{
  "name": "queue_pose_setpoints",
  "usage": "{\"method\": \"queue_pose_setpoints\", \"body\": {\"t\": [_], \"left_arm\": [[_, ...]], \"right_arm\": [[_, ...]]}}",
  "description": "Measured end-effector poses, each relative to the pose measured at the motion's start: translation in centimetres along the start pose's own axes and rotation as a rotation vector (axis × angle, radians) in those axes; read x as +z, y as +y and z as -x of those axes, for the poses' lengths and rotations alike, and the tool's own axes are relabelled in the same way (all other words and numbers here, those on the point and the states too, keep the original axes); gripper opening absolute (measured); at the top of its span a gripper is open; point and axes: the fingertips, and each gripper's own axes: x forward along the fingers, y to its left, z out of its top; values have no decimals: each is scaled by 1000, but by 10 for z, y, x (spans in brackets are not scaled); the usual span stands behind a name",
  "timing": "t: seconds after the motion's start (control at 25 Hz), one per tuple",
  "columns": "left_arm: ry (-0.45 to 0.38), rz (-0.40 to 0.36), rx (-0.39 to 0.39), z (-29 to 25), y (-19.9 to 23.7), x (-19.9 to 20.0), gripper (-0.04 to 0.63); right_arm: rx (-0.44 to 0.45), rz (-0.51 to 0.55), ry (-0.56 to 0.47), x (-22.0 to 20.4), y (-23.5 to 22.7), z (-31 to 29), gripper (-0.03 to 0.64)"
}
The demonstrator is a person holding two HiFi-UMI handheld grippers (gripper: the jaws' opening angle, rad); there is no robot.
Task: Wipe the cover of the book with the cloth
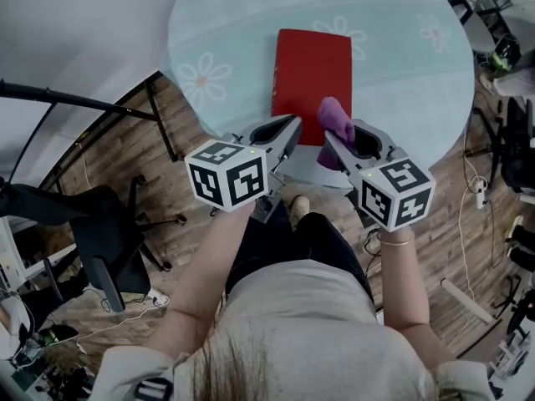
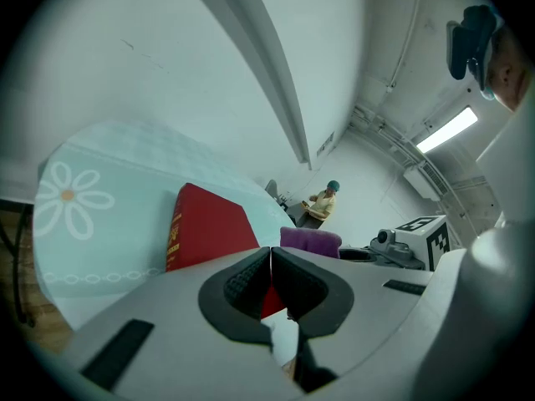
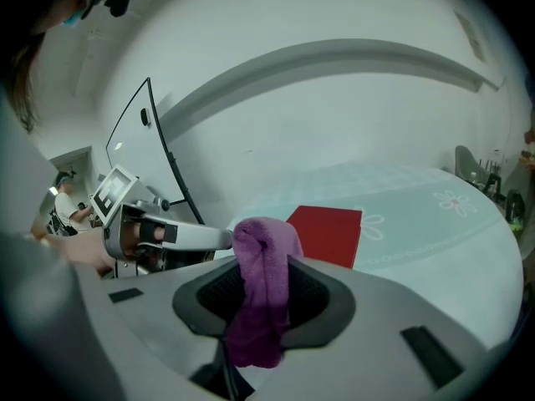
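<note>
You stand at the round bench (image 1: 401,65) with the job barely opened. The red book (image 1: 312,86) lies closed and flat on the flowered cloth cover, spine on your left, its near edge toward you. The purple cloth (image 3: 263,291) is already in hand, so the pick-up looks done. The wiping itself is what remains. The cloth hangs over the book's near right corner, and no view shows whether it touches the cover. Judging by that, the whole face of the book is left to be swept, from the near edge to the far one.

Your right claw (image 3: 266,286) is clamped narrow on the cloth. Its dark pads pinch the folded middle, a rounded bunch stands above them and a tail droops below. Your left claw (image 2: 270,261) hovers just off the book's near left corner. Its jaws are brought together with nothing between them, only a sliver of the red cover showing beyond, and it touches neither book nor cloth.
</note>
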Motion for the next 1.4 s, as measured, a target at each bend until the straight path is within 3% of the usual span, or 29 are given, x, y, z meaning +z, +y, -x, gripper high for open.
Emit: {"method": "queue_pose_setpoints", "body": {"t": [0.64,1.04,1.4], "left_arm": [[-70,-175,-81,-15,-26,92,20],[-141,-249,-143,-12,-48,118,20],[-155,-284,-196,-13,-65,112,20]], "right_arm": [[-55,-1,-253,95,-16,14,126],[-69,34,-379,125,-7,27,126],[-75,5,-458,134,-6,41,126]]}}
